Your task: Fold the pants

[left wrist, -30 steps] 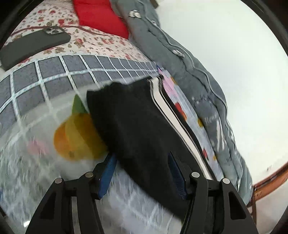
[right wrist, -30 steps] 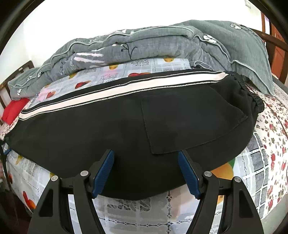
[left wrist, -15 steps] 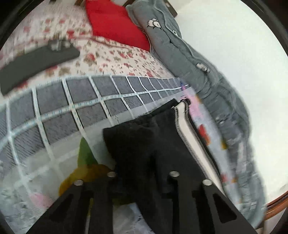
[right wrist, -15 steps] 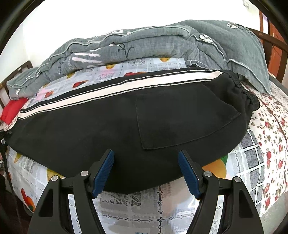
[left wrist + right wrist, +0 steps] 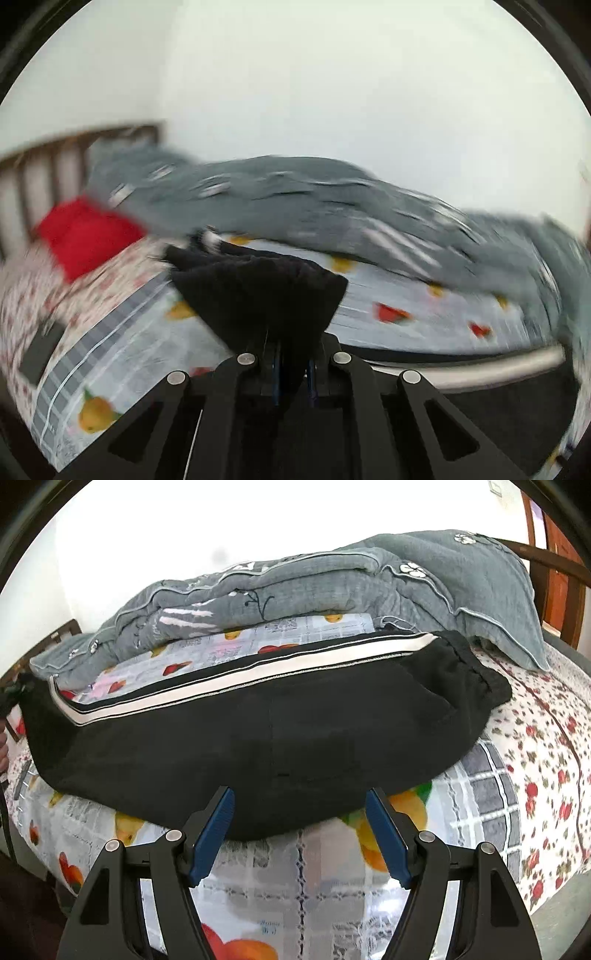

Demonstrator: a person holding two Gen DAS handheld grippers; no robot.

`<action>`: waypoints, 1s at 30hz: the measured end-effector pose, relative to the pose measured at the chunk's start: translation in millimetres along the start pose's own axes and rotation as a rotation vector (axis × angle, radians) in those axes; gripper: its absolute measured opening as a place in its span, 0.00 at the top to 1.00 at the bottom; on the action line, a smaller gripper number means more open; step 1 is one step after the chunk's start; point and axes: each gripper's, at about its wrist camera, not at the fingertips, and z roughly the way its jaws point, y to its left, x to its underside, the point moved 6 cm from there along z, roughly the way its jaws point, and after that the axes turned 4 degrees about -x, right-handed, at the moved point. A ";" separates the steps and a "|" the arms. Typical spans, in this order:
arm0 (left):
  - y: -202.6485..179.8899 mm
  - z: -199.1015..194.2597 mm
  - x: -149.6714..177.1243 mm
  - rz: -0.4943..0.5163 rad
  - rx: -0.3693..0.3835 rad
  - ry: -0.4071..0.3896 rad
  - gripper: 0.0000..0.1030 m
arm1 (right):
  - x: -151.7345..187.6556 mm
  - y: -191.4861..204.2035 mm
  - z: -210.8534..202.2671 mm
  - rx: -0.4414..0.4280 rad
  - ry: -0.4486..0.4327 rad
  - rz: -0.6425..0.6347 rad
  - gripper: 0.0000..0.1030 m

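Observation:
Black pants (image 5: 280, 734) with a white side stripe lie lengthwise across the bed, waistband at the right. My right gripper (image 5: 300, 836) hovers open just before their near edge, with nothing between its blue pads. In the blurred left wrist view my left gripper (image 5: 292, 373) is shut on the leg end of the pants (image 5: 258, 295), which stands up bunched above the jaws, lifted off the bed. In the right wrist view that leg end (image 5: 33, 701) rises at the far left.
A rumpled grey quilt (image 5: 332, 590) lies along the far side of the bed by the white wall. A red pillow (image 5: 85, 232) sits near the wooden headboard (image 5: 44, 177). A dark phone (image 5: 40, 354) rests on the floral sheet. Fruit-print bedspread (image 5: 303, 878) covers the near side.
My left gripper shut on the leg end of the pants, then rose and rolled, lifting that end off the bed. My right gripper drew back slightly from the pants, still open.

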 end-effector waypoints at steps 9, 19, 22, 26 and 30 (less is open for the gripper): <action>-198.1 -12.0 136.6 0.252 0.293 0.209 0.90 | 16.6 -24.9 -17.2 -0.007 0.007 0.053 0.29; -179.0 -37.6 162.6 0.272 0.382 0.228 0.53 | 13.2 -23.6 -27.2 0.005 0.008 0.028 0.29; -140.7 -41.6 148.4 0.212 0.334 0.148 0.34 | 4.9 -6.0 -18.7 -0.034 0.005 0.017 0.29; -74.7 -43.2 137.4 0.128 0.245 0.117 0.34 | -6.1 30.9 1.1 -0.134 0.019 0.005 0.29; -20.8 -32.7 136.3 0.074 0.192 0.149 0.34 | -18.0 69.7 28.8 -0.241 0.046 0.017 0.29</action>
